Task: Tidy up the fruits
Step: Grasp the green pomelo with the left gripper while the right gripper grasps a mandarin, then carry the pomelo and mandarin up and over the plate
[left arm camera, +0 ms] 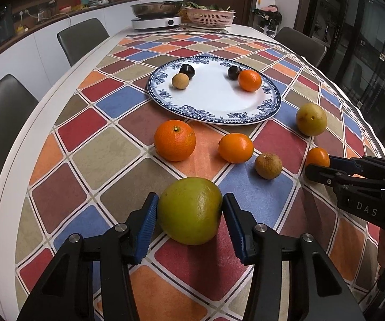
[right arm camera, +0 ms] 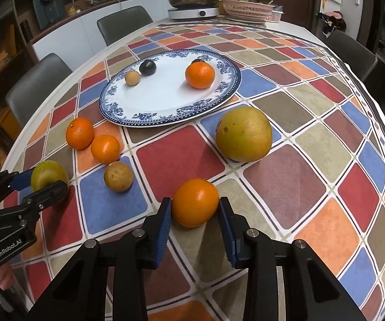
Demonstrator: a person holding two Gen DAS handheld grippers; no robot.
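A green-yellow fruit (left arm camera: 190,210) is clamped between the blue pads (left arm camera: 147,223) of the left gripper (left arm camera: 189,214), low over the chequered tablecloth (left arm camera: 107,149) at the near edge of the dining table. The fruit is nearly round, its slightly longer axis lying across the jaws, and no stem end is shown in either view. The gripper is held roughly level and pointed down the table toward the blue-and-white plate (left arm camera: 246,117).

To its right, a small orange (right arm camera: 195,202) is pinched between the pads (right arm camera: 163,224) of the right gripper (right arm camera: 194,208), which is likewise aimed toward the plate (right arm camera: 165,119). Seen from the left wrist, the right gripper (left arm camera: 316,168) enters from the right edge with the orange (left arm camera: 317,157) between its fingertips; seen from the right wrist, the left gripper (right arm camera: 46,182) enters from the left edge, closed around the green-yellow fruit (right arm camera: 48,177).

On the plate, a mandarin (left arm camera: 249,80), two dark plums (left arm camera: 187,71) (left arm camera: 234,72) and a small tan fruit (left arm camera: 180,81) are gathered. Loose on the cloth between the plate and the grippers lie a large orange (left arm camera: 174,140), a smaller orange (left arm camera: 235,147), a brownish round fruit (left arm camera: 268,165) and a yellow-green fruit (left arm camera: 311,119).

At the far end of the table, a pan on an induction cooker (left arm camera: 156,22) and a pink basket (left arm camera: 210,17) are set.
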